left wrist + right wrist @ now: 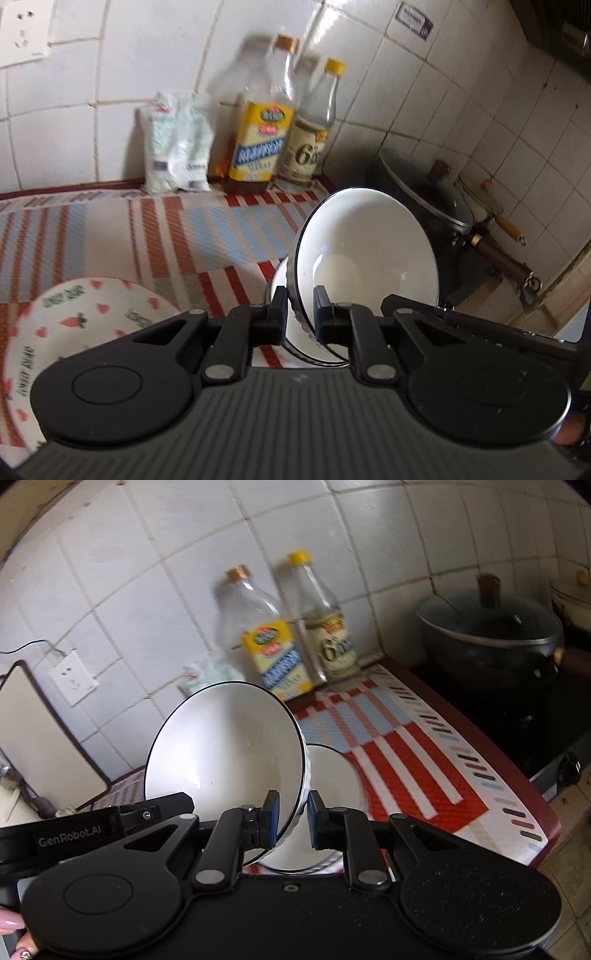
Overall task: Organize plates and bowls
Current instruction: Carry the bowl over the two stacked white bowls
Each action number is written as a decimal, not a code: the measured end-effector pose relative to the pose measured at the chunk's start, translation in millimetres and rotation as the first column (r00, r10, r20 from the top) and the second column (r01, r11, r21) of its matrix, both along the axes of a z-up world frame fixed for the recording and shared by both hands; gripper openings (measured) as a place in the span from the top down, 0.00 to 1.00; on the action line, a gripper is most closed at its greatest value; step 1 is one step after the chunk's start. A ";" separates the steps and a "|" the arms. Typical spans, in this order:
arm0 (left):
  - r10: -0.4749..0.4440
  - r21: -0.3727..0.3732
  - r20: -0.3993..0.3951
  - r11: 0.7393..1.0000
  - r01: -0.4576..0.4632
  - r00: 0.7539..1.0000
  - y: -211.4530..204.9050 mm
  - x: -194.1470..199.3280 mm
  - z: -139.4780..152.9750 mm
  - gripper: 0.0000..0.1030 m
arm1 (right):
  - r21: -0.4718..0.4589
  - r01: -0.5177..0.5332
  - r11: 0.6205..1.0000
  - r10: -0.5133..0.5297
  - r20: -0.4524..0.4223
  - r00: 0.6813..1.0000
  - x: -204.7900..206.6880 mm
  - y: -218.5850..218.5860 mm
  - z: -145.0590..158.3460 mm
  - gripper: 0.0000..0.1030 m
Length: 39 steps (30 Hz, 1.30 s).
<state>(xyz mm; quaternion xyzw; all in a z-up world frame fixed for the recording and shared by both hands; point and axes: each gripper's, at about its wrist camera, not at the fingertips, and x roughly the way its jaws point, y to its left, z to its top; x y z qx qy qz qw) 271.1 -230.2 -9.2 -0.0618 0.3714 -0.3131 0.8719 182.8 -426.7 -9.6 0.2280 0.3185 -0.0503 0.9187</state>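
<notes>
Left tongs (pixel 300 310) clamping tilted white bowl (pixel 365 251), second bowl (pixel 332 786) beneath

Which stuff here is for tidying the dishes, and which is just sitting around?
For the job: held bowl, second bowl beneath it, patterned plate.

Just around: two bottles, white packets, dark pot, wall socket.

My left claw (pixel 300 312) is matte black, with round discs, silver rivets and a ribbed grey body. My right claw (pixel 291 818) is black too, with blue-faced pads (pixel 274 818); my fingernails (pixel 9 919) are polished pink.
</notes>
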 end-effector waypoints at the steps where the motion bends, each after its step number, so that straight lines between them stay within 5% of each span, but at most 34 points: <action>1: -0.001 0.003 -0.008 1.000 0.001 1.000 -4.3 2.0 -3.6 0.88 | 0.010 0.006 1.000 -0.006 -0.005 1.000 1.3 -4.7 -4.7 0.81; 5: 0.005 0.021 -0.035 1.000 -0.004 0.999 -15.7 8.5 -16.8 0.88 | 0.014 0.004 1.000 -0.004 -0.018 1.000 8.1 -14.8 -16.1 0.81; 19: -0.002 0.028 -0.066 1.000 0.004 0.998 -22.6 17.2 -37.6 0.88 | -0.301 -0.024 0.953 0.026 0.003 1.000 15.8 8.8 -32.6 0.81; 24: 0.001 0.041 -0.067 0.999 0.001 0.998 -27.0 17.1 -42.0 0.88 | -0.345 -0.031 0.938 0.048 0.039 0.998 12.5 10.0 -34.1 0.80; 30: 0.043 0.093 0.050 0.995 -0.047 0.998 -32.3 4.3 -40.9 0.86 | -0.419 -0.029 0.908 0.074 0.091 0.993 6.1 16.3 -48.5 0.78; 36: 0.039 0.048 0.041 0.998 -0.041 0.998 -24.1 9.2 -45.5 0.83 | -0.382 -0.037 0.923 0.102 0.151 0.983 1.4 10.9 -59.3 0.74; 39: 0.029 0.021 0.052 0.999 -0.030 0.998 -21.2 3.9 -49.4 0.70 | -0.356 -0.029 0.934 0.109 0.205 0.973 -9.2 9.3 -62.0 0.71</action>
